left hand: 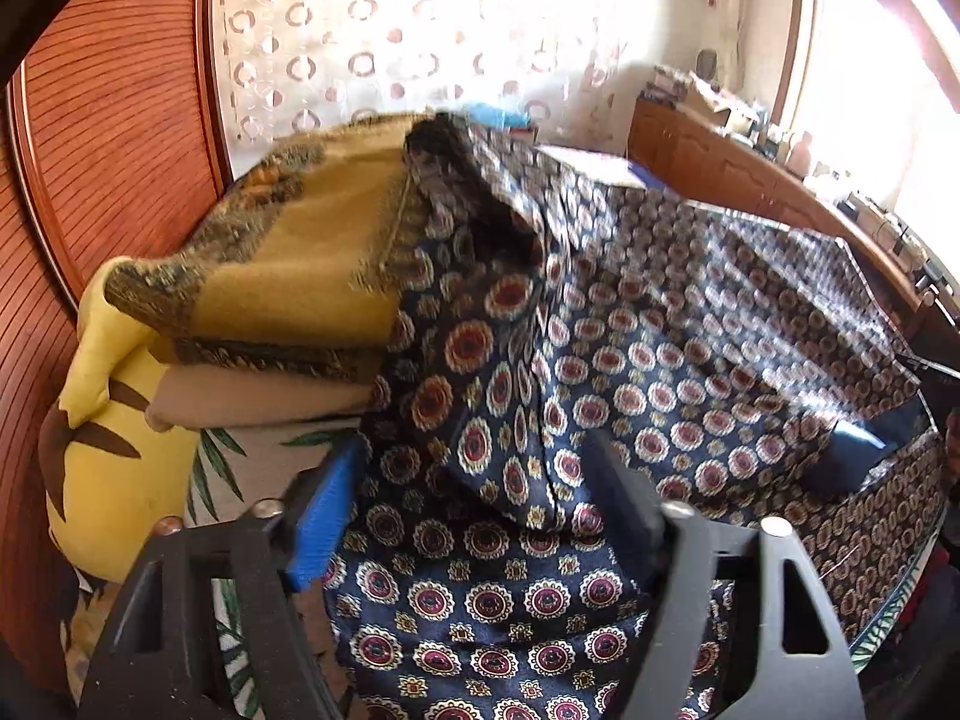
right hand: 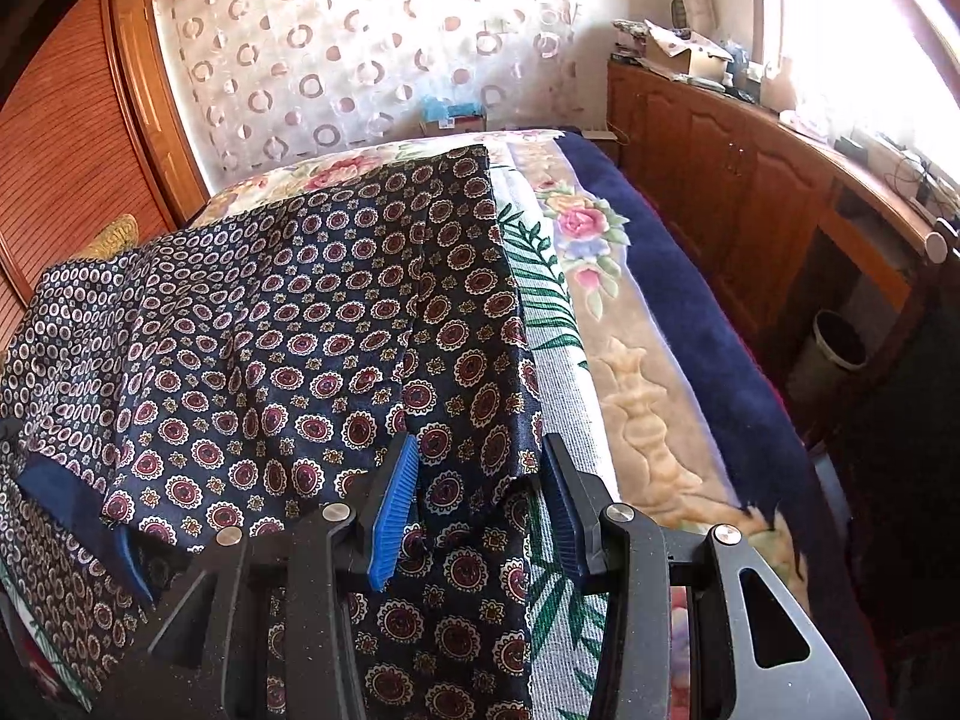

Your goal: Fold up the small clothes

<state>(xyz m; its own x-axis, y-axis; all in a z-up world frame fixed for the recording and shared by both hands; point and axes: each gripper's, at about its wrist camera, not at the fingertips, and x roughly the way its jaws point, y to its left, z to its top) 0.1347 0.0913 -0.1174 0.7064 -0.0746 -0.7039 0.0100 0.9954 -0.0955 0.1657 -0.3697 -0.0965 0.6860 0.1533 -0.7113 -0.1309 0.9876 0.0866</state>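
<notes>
Navy silky garment with red-and-white medallion print [right hand: 288, 324] draped over bed [right hand: 660, 276]. Left gripper [left hand: 480, 516] jaws spread, fabric between. Right gripper [right hand: 480, 510] jaws spread around garment edge.

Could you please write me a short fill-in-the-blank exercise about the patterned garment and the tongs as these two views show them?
1. The navy garment is printed with round ____ medallions.
2. The ribbed pads on the right tongs are coloured ____.
3. In the left wrist view, the folded mustard blanket lies to the ____ of the garment.
4. In the right wrist view, the bed's right-hand side is covered by a blanket printed with ____.

Missing words: maroon; blue; left; flowers
</notes>
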